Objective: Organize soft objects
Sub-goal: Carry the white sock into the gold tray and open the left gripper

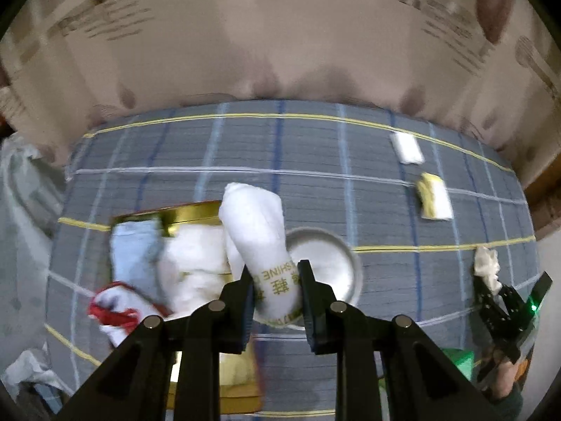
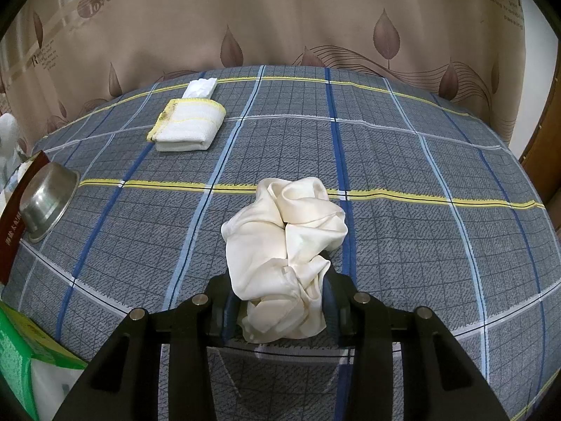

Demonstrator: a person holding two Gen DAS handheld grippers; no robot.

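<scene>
Only left view shows gold tin (image 1: 191, 215).

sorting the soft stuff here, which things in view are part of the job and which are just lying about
Part of the job:
white sock, held in left fingers
cream cloth, held in right fingers
folded towel
tissue pack
gold tin with cloths in it

Lying about:
steel bowl
green box
curtain
</scene>
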